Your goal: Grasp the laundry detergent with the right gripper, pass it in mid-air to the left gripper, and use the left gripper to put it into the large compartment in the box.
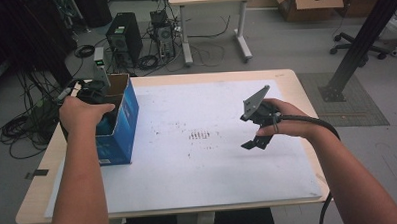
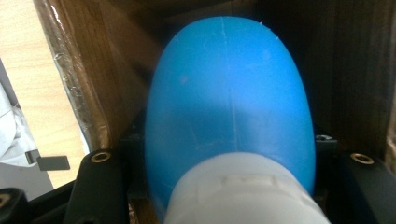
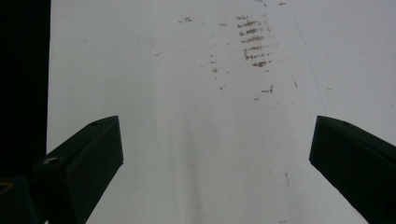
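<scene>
Blue bottle (image 2: 229, 98) with white cap (image 2: 243, 196) sits dead centre of the left gripper view, cap at the bottom edge, rounded body pointing up the frame into the brown inside of the cardboard box (image 1: 121, 125). Left gripper (image 2: 233, 154) is pinched on the bottle just above the cap, black jaws hugging both sides.

High view: the box is blue outside, open top, standing at the left edge of the table (image 1: 285, 79), left-centre of frame. The left hand (image 1: 81, 113) is over its opening, gripper dipped inside. The bottle looks partway down, base not yet on the box floor as far as can be told; the floor is dark and hidden.

Right gripper (image 1: 255, 140) hovers right of centre over the white sheet (image 3: 196, 140), jaws spread wide, nothing between them, well apart from the box. Brown smudge marks (image 3: 254, 44) in the upper middle of its view.

Doing the step well, my read:
- keep the pinch firm until the bottle base meets the box floor
- lower straight, body centred between the brown walls; the left wall looks close, so avoid scraping or tipping the box
- the box is light and near the table edge, a sideways push could shift it
- only then spread the jaws and lift straight out
- the right gripper could steady the box if it wobbles
</scene>
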Available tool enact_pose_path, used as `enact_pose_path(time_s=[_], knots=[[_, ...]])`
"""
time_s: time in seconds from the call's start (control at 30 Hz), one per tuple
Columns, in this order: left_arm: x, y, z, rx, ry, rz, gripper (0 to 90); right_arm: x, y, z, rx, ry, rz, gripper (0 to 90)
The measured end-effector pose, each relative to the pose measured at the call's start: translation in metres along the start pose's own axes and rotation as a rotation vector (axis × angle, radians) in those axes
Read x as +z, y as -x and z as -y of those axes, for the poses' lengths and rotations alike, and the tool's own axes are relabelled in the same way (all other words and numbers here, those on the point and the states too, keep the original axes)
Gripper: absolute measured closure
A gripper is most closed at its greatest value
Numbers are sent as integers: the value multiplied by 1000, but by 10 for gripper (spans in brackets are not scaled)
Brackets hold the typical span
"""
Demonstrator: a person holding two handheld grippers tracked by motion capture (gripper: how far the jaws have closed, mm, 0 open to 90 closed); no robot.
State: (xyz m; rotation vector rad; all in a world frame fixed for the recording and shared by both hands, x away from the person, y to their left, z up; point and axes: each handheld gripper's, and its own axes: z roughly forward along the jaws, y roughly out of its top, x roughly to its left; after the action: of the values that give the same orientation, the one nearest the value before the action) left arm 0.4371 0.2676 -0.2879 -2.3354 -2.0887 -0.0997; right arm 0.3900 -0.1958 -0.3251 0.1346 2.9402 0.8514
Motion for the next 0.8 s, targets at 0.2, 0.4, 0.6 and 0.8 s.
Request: enact_pose_path(time_s=[0.2, 0.4, 0.6, 0.8], knots=[[2, 0, 1, -1, 14, -2, 382, -2, 1, 3, 16, 7, 0, 27], [2, -2, 1, -9, 11, 8, 382, -5, 2, 8, 22, -7, 9, 28], [2, 0, -1, -6, 10, 1, 381, -7, 2, 8, 18, -9, 13, 28], [2, 0, 0, -7, 8, -8, 377, -5, 2, 9, 20, -10, 16, 28]])
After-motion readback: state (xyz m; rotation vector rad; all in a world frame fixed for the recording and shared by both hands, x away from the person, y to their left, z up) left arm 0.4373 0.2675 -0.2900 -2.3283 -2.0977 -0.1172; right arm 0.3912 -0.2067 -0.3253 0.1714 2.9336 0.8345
